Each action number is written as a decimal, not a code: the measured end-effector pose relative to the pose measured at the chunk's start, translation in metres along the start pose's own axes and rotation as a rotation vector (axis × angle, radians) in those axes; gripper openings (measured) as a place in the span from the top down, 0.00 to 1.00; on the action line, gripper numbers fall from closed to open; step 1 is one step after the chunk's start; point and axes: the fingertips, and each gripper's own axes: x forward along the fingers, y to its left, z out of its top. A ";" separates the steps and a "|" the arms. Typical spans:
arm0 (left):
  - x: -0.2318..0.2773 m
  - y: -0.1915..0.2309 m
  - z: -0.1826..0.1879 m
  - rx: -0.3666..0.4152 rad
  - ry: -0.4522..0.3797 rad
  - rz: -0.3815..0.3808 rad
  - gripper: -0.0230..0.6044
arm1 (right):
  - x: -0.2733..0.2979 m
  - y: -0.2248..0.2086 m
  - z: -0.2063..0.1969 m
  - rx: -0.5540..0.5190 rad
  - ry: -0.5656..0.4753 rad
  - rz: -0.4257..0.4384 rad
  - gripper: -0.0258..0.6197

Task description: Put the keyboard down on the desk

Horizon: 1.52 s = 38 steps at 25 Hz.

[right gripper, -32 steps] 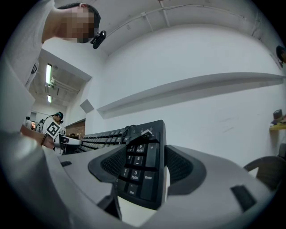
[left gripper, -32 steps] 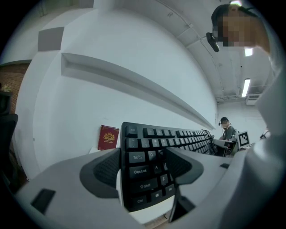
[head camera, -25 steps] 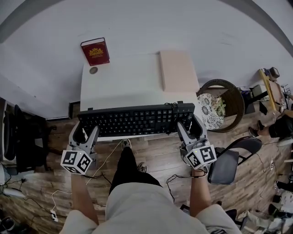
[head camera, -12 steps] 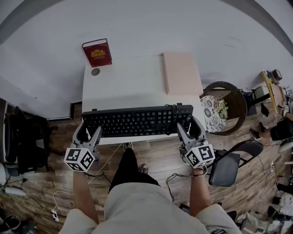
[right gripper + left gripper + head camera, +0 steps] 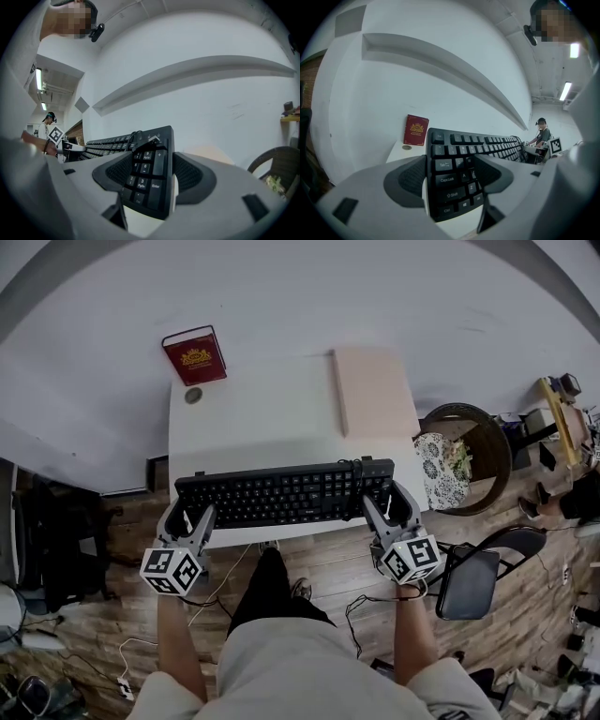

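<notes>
Fingers [image 5: 200, 526] of the left gripper [image 5: 187, 514] are clamped on the left end of the keyboard [image 5: 281, 491], and those of the right gripper [image 5: 389, 504] are clamped on its right end. In the head view the keyboard looks a little smaller against the white surface [image 5: 262, 418] than it did a second ago. Its left end, which overhung the surface's left edge then, now sits inside that edge. I read that as the keyboard having come down and settled over the near strip of the surface, square to the person, well apart from the red book [image 5: 194, 355] and the coin [image 5: 193, 396] at the far corner. In the left gripper view the two pads pinch the end with the Tab, Caps Lock and Shift keys. White surface shows just beneath the lower edge, and the keyboard runs away at a tilt, so I cannot tell whether it is touching down yet. In the right gripper view the pads grip the number-pad end, with the coiled cable [image 5: 136, 137] lying on top of the keys beyond, and white shows close under that edge too. The placing looks nearly done: what likely remains is the last bit of lowering until both ends rest flat, then letting go on both sides.
</notes>
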 end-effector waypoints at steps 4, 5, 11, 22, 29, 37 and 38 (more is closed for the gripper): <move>0.010 0.003 -0.004 -0.003 0.019 -0.005 0.46 | 0.004 -0.006 -0.008 0.018 0.006 -0.003 0.54; 0.012 0.003 -0.004 -0.003 0.023 -0.007 0.46 | 0.005 -0.007 -0.010 0.018 0.010 -0.006 0.54; 0.023 0.008 -0.011 -0.018 0.049 -0.013 0.46 | 0.012 -0.012 -0.018 0.025 0.036 -0.019 0.54; 0.045 0.022 -0.017 -0.029 0.084 -0.019 0.46 | 0.027 -0.019 -0.032 0.046 0.068 -0.045 0.54; 0.058 0.031 -0.024 -0.046 0.110 -0.016 0.46 | 0.041 -0.024 -0.039 0.053 0.095 -0.052 0.54; 0.073 0.048 -0.031 -0.063 0.148 -0.002 0.46 | 0.064 -0.027 -0.056 0.076 0.132 -0.046 0.54; 0.075 0.051 -0.032 -0.066 0.154 -0.001 0.46 | 0.067 -0.027 -0.058 0.078 0.138 -0.046 0.54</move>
